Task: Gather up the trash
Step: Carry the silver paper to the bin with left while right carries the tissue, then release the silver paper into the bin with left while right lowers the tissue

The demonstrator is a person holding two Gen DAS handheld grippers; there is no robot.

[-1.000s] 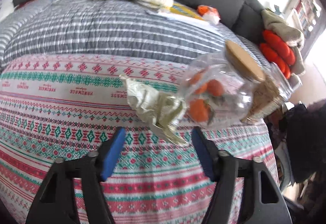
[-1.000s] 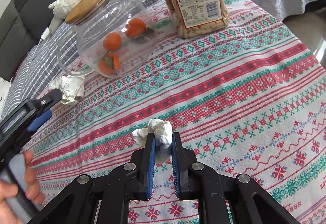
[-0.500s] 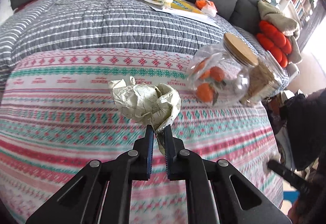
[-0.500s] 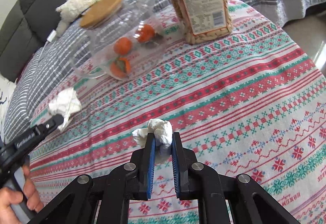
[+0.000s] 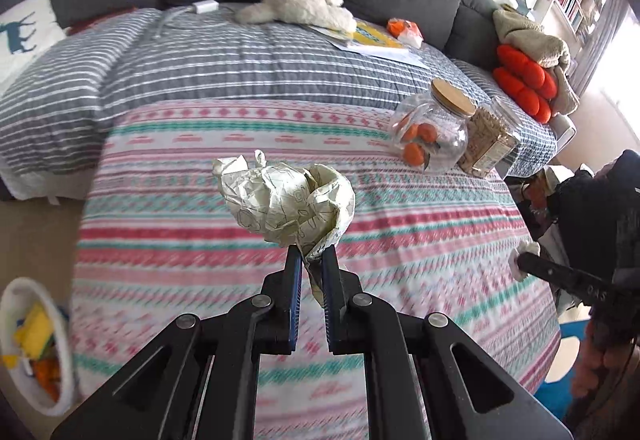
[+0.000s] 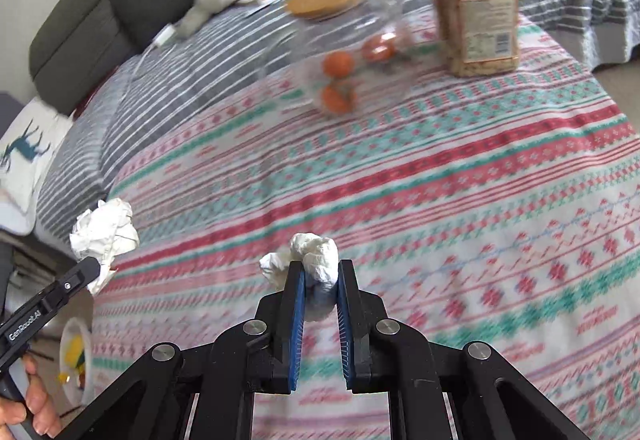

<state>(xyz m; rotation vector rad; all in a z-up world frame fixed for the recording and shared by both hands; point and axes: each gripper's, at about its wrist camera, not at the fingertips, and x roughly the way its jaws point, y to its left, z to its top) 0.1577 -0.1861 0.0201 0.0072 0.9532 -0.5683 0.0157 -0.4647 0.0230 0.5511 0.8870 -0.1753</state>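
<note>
My left gripper [image 5: 310, 260] is shut on a crumpled printed paper wrapper [image 5: 286, 201] and holds it up above the patterned tablecloth [image 5: 200, 240]. The same wrapper shows in the right wrist view [image 6: 105, 232] at the tip of the left gripper. My right gripper [image 6: 320, 272] is shut on a small white tissue wad [image 6: 316, 258], lifted over the tablecloth [image 6: 440, 199]. That wad shows small in the left wrist view [image 5: 526, 254]. A white bin [image 5: 36, 340] with colourful trash stands on the floor at lower left; it also shows in the right wrist view [image 6: 76, 356].
A glass jar with oranges and a wooden lid [image 5: 434, 133] and a snack jar [image 5: 490, 137] stand at the table's far right. Behind is a grey sofa with striped blanket [image 5: 240, 67], a plush toy [image 5: 304, 3] and papers [image 5: 376, 39].
Left gripper closed on the wrapper a second ago, then lifted it and drew back from the jar. Both grippers have pulled back and up with their trash; the bin has come into view.
</note>
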